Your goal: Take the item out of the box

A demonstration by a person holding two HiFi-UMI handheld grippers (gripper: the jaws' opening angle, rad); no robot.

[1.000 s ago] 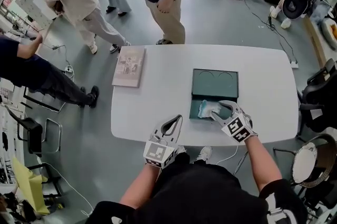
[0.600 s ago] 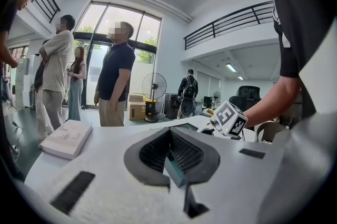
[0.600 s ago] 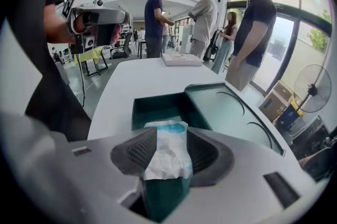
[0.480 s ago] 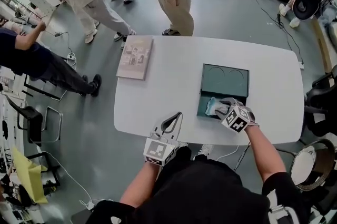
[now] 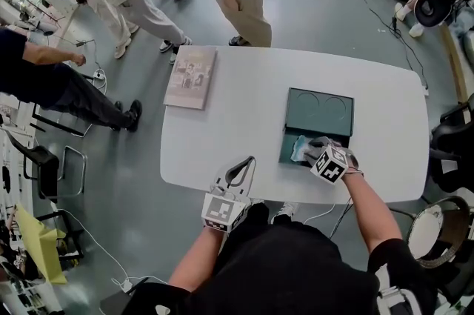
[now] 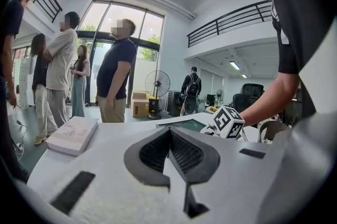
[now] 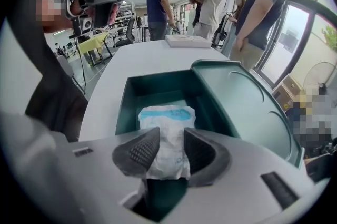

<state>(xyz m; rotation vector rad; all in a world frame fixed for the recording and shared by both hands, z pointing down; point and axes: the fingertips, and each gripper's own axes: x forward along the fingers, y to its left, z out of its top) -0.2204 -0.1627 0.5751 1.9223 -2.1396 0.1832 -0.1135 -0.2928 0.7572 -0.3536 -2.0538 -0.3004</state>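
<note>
A dark teal box (image 5: pixel 289 155) lies open on the white table (image 5: pixel 237 113), its lid (image 5: pixel 320 110) flat behind it. Inside lies a white packet with blue print (image 7: pixel 167 117). My right gripper (image 7: pixel 171 152) points steeply down into the box (image 7: pixel 131 107). Its jaws have just been closing, and both pads now pinch the packet's near end. In the head view the right gripper (image 5: pixel 312 150) covers most of the packet (image 5: pixel 299 151). My left gripper (image 5: pixel 248 161) hovers at the table's near edge, shut with nothing in it (image 6: pixel 169 130).
A pale book (image 5: pixel 189 78) lies at the table's far left corner. Several people stand on the floor beyond the far edge. An office chair (image 5: pixel 448 139) stands off the right end, and boxes and a fan base are at the back.
The right gripper has sunk into the box and its jaws have narrowed onto the packet. The left gripper has stayed by the near edge.
</note>
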